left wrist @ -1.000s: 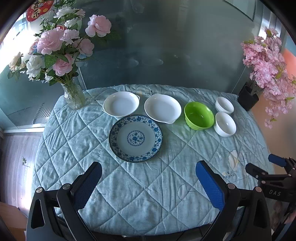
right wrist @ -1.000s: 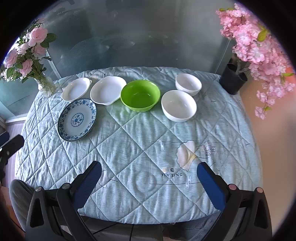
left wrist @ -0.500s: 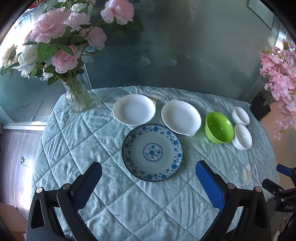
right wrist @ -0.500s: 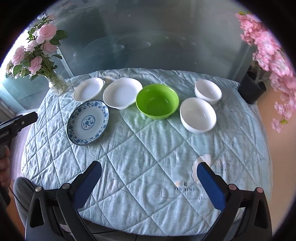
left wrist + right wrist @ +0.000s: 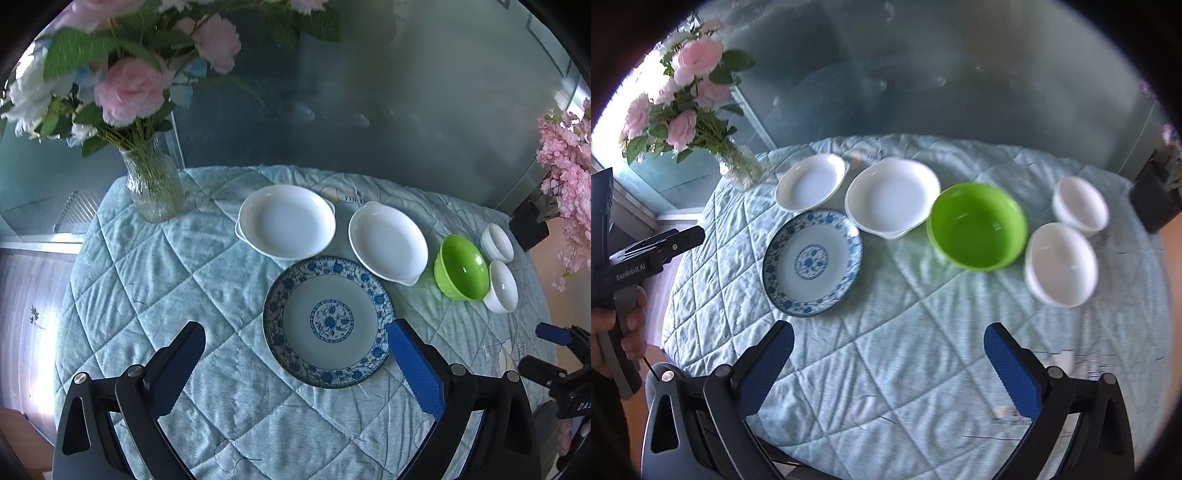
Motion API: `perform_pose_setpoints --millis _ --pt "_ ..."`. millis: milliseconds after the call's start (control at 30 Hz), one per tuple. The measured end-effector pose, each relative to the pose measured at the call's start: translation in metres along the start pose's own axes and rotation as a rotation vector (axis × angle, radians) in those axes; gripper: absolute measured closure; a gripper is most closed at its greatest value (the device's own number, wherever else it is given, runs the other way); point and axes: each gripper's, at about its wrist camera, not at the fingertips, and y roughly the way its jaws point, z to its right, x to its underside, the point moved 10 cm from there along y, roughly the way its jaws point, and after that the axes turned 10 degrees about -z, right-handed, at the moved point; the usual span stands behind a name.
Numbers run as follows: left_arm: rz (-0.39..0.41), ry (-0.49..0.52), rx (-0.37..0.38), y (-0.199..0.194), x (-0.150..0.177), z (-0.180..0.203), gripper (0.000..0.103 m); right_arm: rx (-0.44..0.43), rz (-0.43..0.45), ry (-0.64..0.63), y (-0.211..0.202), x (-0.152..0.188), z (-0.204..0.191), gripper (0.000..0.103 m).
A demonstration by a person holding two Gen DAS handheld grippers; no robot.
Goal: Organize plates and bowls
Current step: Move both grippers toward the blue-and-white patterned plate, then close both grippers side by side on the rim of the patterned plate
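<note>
Blue-patterned plate [image 5: 327, 322] lies just ahead-right of the left gripper [image 5: 295, 345], the nearer one; both grippers' fingers stand apart, empty.

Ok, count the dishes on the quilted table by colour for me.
Shallow white ceramic dishes: 2
Small white ceramic bowls: 2
Round green plastic bowl: 1
Blue-and-white patterned plate: 1
Total: 6
</note>
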Motion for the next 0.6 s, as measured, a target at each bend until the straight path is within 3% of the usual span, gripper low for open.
perform_pose_setpoints --millis 133,233,333,433,600 --pt "-0.024 -0.029 0.050 0.028 0.002 -0.003 0.013 -0.018 -0.028 0.013 0.028 -0.006 -0.010 0.001" --pt "-0.023 -0.027 0.057 0.053 -0.009 -0.007 0.013 -0.023 -0.027 -0.003 0.051 -0.016 -0.020 0.001" --pt "-0.089 -0.030 0.072 0.086 -0.011 -0.011 0.018 -0.041 -0.046 -0.019 0.083 -0.028 -0.035 0.001" --pt "-0.146 -0.037 0.081 0.120 -0.009 -0.019 0.019 -0.069 -0.077 -0.025 0.111 -0.038 -0.046 0.009" --pt "-0.234 -0.081 0.151 0.163 -0.002 -0.030 0.024 -0.047 -0.125 0.068 0.158 -0.051 -0.036 0.012"
